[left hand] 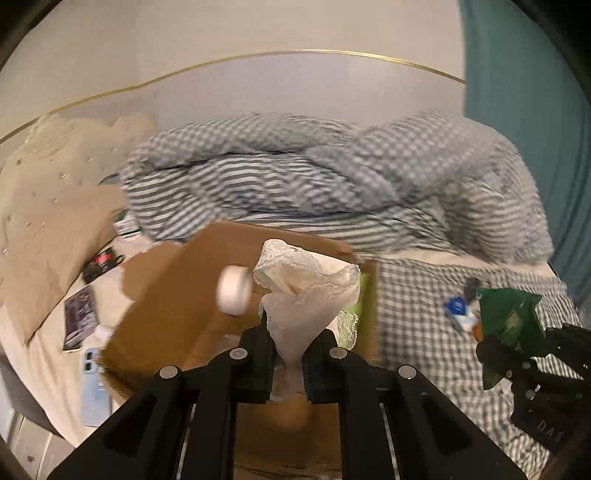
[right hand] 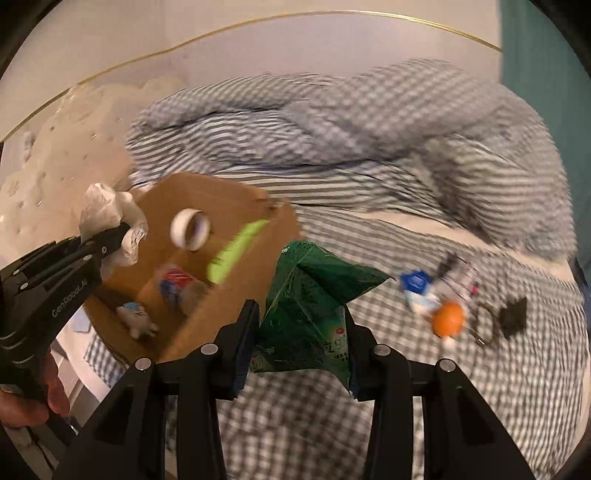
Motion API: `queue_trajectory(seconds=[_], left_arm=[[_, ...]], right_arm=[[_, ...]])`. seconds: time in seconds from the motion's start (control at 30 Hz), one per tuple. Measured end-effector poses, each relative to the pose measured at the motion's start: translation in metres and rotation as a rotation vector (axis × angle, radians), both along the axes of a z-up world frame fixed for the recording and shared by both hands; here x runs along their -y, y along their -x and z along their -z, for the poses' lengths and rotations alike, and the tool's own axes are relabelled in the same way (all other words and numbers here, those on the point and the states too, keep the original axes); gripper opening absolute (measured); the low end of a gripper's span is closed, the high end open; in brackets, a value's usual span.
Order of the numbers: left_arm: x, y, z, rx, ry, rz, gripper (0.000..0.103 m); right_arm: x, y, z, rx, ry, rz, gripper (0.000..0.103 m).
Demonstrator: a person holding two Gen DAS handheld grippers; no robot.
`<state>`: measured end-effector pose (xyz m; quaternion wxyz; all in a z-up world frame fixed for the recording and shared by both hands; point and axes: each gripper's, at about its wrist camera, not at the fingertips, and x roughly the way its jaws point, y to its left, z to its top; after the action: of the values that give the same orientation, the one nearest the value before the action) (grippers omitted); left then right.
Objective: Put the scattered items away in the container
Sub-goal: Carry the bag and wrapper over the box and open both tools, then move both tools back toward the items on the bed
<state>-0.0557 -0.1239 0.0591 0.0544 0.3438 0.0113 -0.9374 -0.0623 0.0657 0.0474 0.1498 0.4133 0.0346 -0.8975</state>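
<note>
the left gripper (left hand: 288, 354) is pinched nearly closed on a lacy white cloth (left hand: 306, 284), its lower end hidden between the jaws. the right gripper (right hand: 301, 328) stands partly open, clamped on a crumpled green packet (right hand: 310, 302). the cardboard box (right hand: 236, 206) sits left of centre in the right view; a blurred roll of tape (right hand: 190, 229), a toy and a green thing show over it. at right, an orange ball (right hand: 448, 318) and smeared small items lie on the checked bedsheet (right hand: 295, 413).

Pale wall (left hand: 258, 26) with a thin gold trim line (left hand: 295, 53), teal curtain (left hand: 524, 74) at right, bed's grey-and-white checked sheet (right hand: 295, 424), rumpled striped duvet (left hand: 295, 177).
</note>
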Motion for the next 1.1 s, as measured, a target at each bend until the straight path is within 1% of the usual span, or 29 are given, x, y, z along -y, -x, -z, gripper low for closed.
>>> queue_trajectory(seconds=[0.13,0.2,0.23,0.3,0.33,0.37,0.4,0.43,0.47,0.5,0.53,0.57,0.6,0.63,0.7,0.83,0.9,1.03,1.1], left_arm=[[0.037,0.005,0.015,0.027,-0.015,-0.074,0.013],[0.048,0.008,0.023,0.041,-0.025,-0.095,0.013],[0.053,0.01,0.026,0.045,-0.026,-0.106,0.015],[0.059,0.015,0.033,0.058,-0.025,-0.124,0.027],[0.061,0.017,0.035,0.065,-0.025,-0.125,0.049],[0.061,0.019,0.038,0.073,-0.02,-0.133,0.073],[0.062,0.018,0.04,0.077,0.007,-0.185,0.078],[0.065,0.018,0.041,0.082,0.016,-0.218,0.086],[0.07,0.017,0.041,0.084,-0.005,-0.234,0.092],[0.076,0.016,0.041,0.083,-0.045,-0.227,0.095],[0.078,0.015,0.041,0.078,-0.07,-0.22,0.099],[0.079,0.013,0.04,0.07,-0.077,-0.218,0.1],[0.077,0.012,0.04,0.066,-0.067,-0.216,0.1],[0.073,0.012,0.039,0.062,-0.055,-0.207,0.1],[0.061,0.01,0.037,0.061,-0.036,-0.181,0.1],[0.029,0.006,0.033,0.056,-0.031,-0.128,0.1],[0.006,0.002,0.031,0.051,-0.022,-0.091,0.101],[-0.036,-0.009,0.03,0.028,-0.026,-0.014,0.102],[-0.057,-0.013,0.031,0.026,-0.034,0.011,0.103]], right_arm=[[0.05,0.017,0.013,0.012,-0.022,-0.099,0.04],[0.068,0.03,0.021,0.033,-0.039,-0.119,0.04],[0.078,0.037,0.024,0.039,-0.049,-0.124,0.04],[0.092,0.046,0.027,0.044,-0.05,-0.143,0.04],[0.099,0.051,0.029,0.044,-0.046,-0.151,0.04],[0.102,0.054,0.029,0.041,-0.043,-0.158,0.047],[0.107,0.056,0.03,0.041,-0.044,-0.173,0.061],[0.108,0.057,0.03,0.023,-0.063,-0.147,0.067],[0.106,0.058,0.029,-0.006,-0.082,-0.105,0.08],[0.101,0.058,0.028,-0.014,-0.073,-0.083,0.088],[0.095,0.059,0.027,-0.009,-0.05,-0.077,0.089],[0.086,0.06,0.026,0.01,0.001,-0.075,0.089],[0.078,0.059,0.024,0.02,0.034,-0.071,0.089],[0.073,0.058,0.023,0.019,0.047,-0.063,0.089],[0.058,0.054,0.019,0.006,0.056,-0.031,0.089],[0.018,0.041,0.013,0.008,0.085,0.039,0.09],[-0.01,0.03,0.011,0.0,0.096,0.092,0.093],[-0.073,0.005,0.008,-0.018,0.101,0.209,0.093],[-0.109,-0.012,0.01,-0.03,0.087,0.264,0.093]])
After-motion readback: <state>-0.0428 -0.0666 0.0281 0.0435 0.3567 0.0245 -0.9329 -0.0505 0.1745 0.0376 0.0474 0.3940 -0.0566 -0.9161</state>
